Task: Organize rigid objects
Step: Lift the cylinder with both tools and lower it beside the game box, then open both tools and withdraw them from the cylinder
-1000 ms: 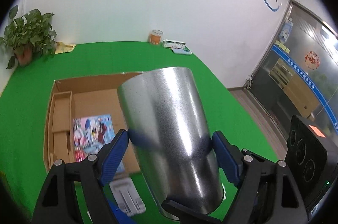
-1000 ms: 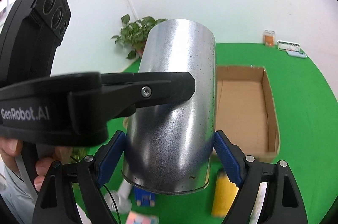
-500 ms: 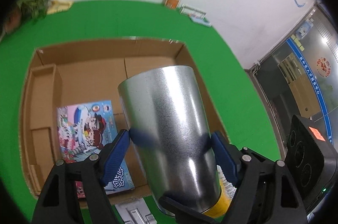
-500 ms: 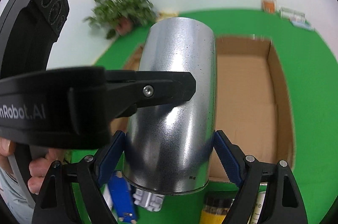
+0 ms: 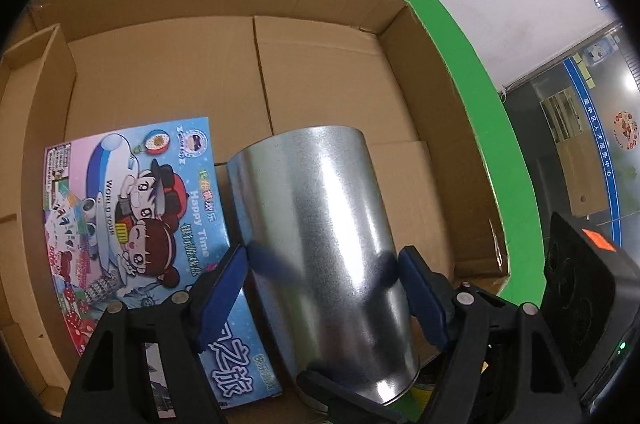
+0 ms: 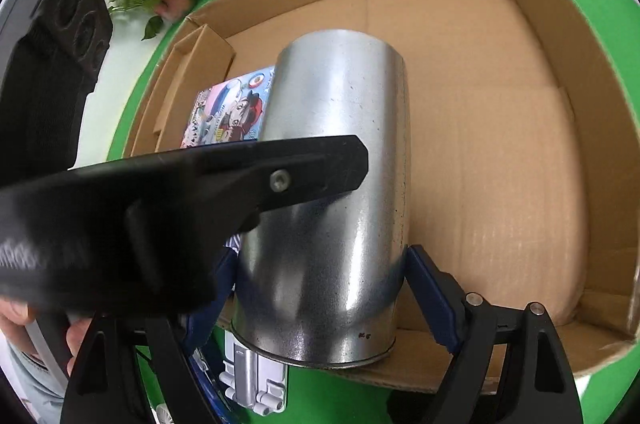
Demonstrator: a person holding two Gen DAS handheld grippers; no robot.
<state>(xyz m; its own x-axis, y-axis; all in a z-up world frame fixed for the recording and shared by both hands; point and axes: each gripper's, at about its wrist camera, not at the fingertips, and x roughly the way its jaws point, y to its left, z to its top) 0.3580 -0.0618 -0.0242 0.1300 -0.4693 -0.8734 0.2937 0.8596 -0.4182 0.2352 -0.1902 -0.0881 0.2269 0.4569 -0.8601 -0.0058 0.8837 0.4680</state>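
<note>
both grippers have carried the one metal cylinder (image 5: pixel 320 244) down over the open cardboard box (image 5: pixel 320 56). left gripper (image 5: pixel 320 288) and right gripper (image 6: pixel 320 288) each clamp its smooth, speckled galvanized wall between blue fingers (image 5: pixel 420 296). one glossy cartoon game box (image 5: pixel 132 208) lies flat left of them.

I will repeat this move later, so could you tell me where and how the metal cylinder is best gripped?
Clamp the metal cylinder across its curved wall near the closer end, pads on opposite sides, as the left gripper and right gripper do: it is smooth, handleless and fills the jaws.
</note>
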